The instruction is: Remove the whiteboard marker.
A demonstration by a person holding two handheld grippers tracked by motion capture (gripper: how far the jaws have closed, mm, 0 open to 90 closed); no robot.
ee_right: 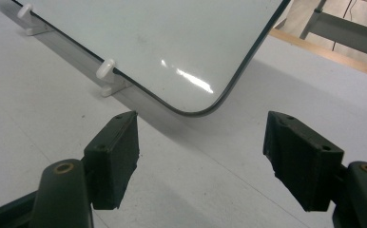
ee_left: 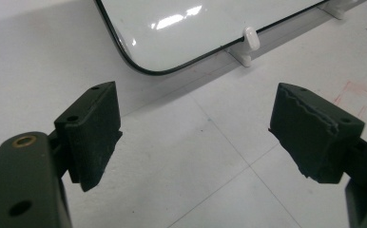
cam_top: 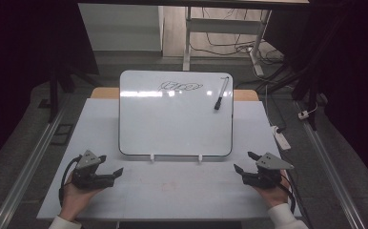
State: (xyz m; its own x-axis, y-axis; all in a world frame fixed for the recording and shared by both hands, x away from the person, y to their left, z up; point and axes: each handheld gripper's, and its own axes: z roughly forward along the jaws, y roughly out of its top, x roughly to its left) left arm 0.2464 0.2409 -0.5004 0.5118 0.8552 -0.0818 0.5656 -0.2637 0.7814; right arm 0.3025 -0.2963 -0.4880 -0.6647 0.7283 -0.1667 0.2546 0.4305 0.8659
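Note:
A whiteboard [cam_top: 175,114] leans back on two small white clips [cam_top: 151,158] in the middle of the white table [cam_top: 172,191]. Dark scribbled writing [cam_top: 179,86] crosses its top. A black marker [cam_top: 221,93] clings to the board's upper right. My left gripper [cam_top: 111,164] rests open at the front left, held by a hand, with nothing between its jaws. My right gripper [cam_top: 245,162] rests open at the front right, likewise bare. In the left gripper view the board's lower left corner [ee_left: 139,66] lies ahead; in the right gripper view its lower right corner [ee_right: 205,107].
A faint red square mark [ee_left: 355,95] is drawn on the table in front of the board. A white power strip [cam_top: 282,138] and cables lie off the right edge. Metal rails [cam_top: 25,167] flank the table, and a desk frame [cam_top: 220,33] stands behind.

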